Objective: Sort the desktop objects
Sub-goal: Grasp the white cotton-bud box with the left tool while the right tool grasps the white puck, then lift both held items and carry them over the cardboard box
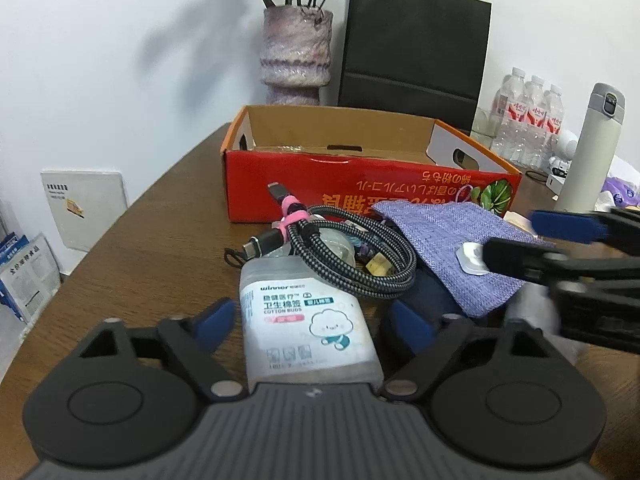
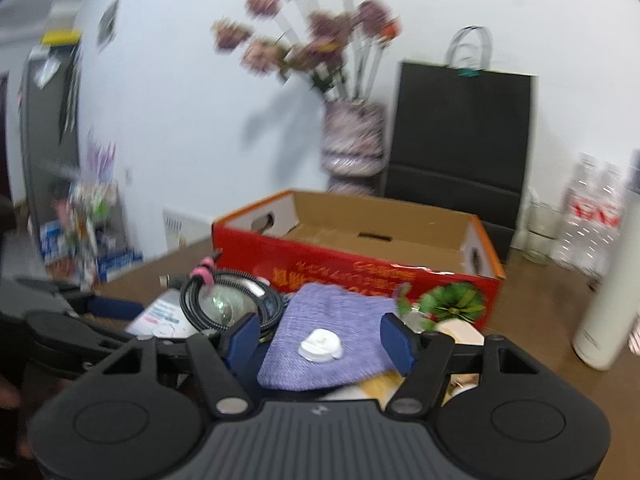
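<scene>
- Evidently the left gripper (image 1: 308, 320) is bracketing the cotton bud box (image 1: 308, 320), jaws part-open, pads seemingly clear; it's light, slick plastic, best gripped across its flat sides.
- The right gripper (image 2: 320, 338) is straddling the soft purple pouch (image 2: 328, 336), jaws part-open; whether it is pinching cloth is unclear through the blur.

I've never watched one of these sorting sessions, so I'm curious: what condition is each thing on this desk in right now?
Red cardboard box: open-topped, looks empty.
Clear cotton-bud box: lying flat between the left tongs, not pinched.
Braided grey cable: coiled, tied with a pink strap.
Lilac woven pouch: lying flat, a small white disc on it, between the open right tongs.
White flask: upright, capped.
</scene>
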Tool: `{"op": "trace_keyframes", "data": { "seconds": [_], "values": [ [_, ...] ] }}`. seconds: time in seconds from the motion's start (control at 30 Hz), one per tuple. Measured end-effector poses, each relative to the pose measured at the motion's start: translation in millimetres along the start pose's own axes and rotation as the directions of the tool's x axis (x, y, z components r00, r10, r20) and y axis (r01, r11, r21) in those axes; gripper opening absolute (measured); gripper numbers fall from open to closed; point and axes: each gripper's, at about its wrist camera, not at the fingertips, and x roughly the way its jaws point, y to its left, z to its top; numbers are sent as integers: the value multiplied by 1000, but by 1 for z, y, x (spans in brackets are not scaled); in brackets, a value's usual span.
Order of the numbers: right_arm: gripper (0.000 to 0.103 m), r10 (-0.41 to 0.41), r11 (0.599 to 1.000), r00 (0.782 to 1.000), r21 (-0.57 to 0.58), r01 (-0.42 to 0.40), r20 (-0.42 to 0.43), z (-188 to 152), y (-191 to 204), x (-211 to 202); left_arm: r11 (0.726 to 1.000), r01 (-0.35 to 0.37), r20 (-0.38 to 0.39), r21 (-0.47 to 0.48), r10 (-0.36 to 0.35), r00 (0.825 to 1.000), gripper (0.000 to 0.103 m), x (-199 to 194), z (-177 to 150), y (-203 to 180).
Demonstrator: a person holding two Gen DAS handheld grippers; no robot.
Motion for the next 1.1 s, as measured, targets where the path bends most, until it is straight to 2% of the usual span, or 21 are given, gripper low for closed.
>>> {"op": "trace_keyframes", "data": {
  "seconds": [0.07, 0.1, 0.13, 0.2, 0.27, 0.37, 0.47, 0.63, 0.73, 0.83, 0.97, 1.1],
  "values": [
    [45, -7, 1000, 999, 2, 7, -47, -1, 2, 16, 1000, -6, -7, 4, 6, 1000, 68, 4, 1, 1],
    [42, -11, 1000, 998, 3, 11, -66, -3, 3, 23, 1000, -2, -7, 0, 2, 1000, 68, 5, 1, 3],
    [33, -20, 1000, 996, 7, 21, -85, -6, 4, 28, 1000, 4, -5, -10, -4, 1000, 68, 4, 0, 4],
    [28, -20, 1000, 997, 21, 22, -77, -10, 5, 29, 1000, 6, -3, -15, -6, 1000, 68, 2, -2, 5],
    [27, -13, 1000, 997, 24, 15, -72, -10, 6, 27, 1000, 4, -2, -12, -4, 1000, 67, -2, -3, 4],
    [27, 8, 999, 1000, 47, -7, -20, -12, 6, 14, 1000, 2, 15, -9, -2, 1000, 67, -16, -11, 0],
    [27, -4, 999, 997, 48, 0, 72, -14, 10, -12, 1000, -11, 51, -4, 11, 999, 67, -40, -22, -5],
    [27, -37, 996, 974, 91, 17, 223, -33, 13, -71, 1000, -21, 123, 2, 21, 992, 67, -90, -41, -16],
    [27, -32, 992, 944, 123, -10, 330, -50, 11, -107, 999, -8, 247, 36, -1, 969, 67, -123, -48, -32],
    [27, -83, 991, 919, 125, 37, 386, -59, 13, -132, 998, 2, 324, 55, -19, 946, 67, -141, -48, -51],
    [27, -135, 989, 890, 121, 91, 435, -56, 9, -154, 999, 21, 392, 41, -35, 919, 67, -156, -36, -63],
    [27, -158, 985, 865, 133, 106, 476, -39, 2, -165, 998, 35, 450, 48, -53, 892, 67, -164, -9, -69]
  ]
}}
